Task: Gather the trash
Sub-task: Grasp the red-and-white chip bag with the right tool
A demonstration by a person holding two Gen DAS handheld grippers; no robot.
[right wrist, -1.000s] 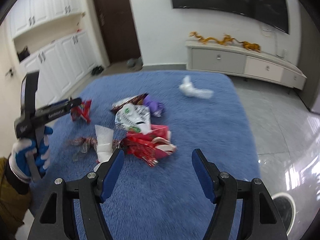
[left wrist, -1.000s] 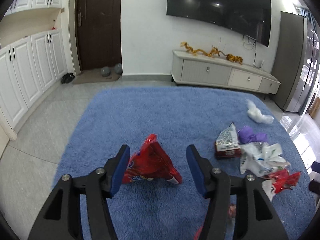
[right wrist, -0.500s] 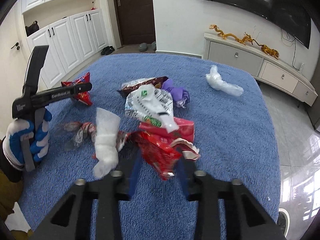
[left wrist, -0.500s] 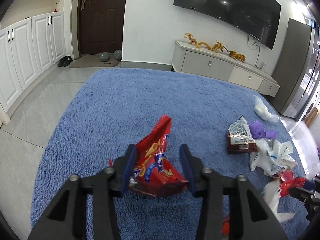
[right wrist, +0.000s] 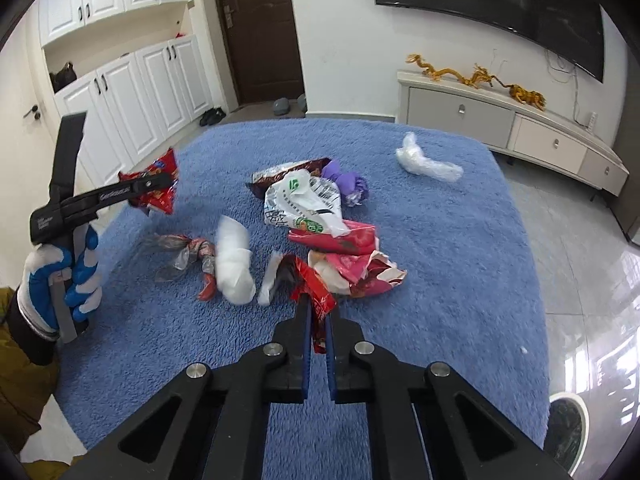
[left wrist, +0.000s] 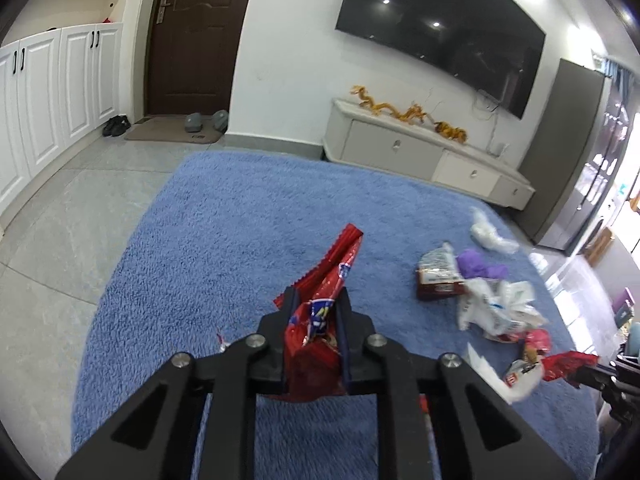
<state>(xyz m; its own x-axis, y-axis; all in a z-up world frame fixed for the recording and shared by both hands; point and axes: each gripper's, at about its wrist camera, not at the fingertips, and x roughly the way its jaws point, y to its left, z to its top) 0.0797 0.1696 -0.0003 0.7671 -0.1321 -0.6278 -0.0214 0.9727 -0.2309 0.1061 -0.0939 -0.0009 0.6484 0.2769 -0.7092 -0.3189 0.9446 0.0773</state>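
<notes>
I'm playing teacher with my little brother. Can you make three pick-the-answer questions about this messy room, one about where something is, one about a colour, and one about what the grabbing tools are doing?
1. Where does the loose trash lie?
A. on the white cabinet
B. on the blue rug
C. by the door

2. What colour is the snack bag in the left tool?
A. red
B. green
C. yellow

3. How is the right tool?
A. wide open
B. shut on nothing
C. shut on a red wrapper

Answers:
1 B, the pile sits on the blue rug.
2 A, the left tool pinches a red snack bag.
3 C, the right tool clamps a red wrapper.
</notes>
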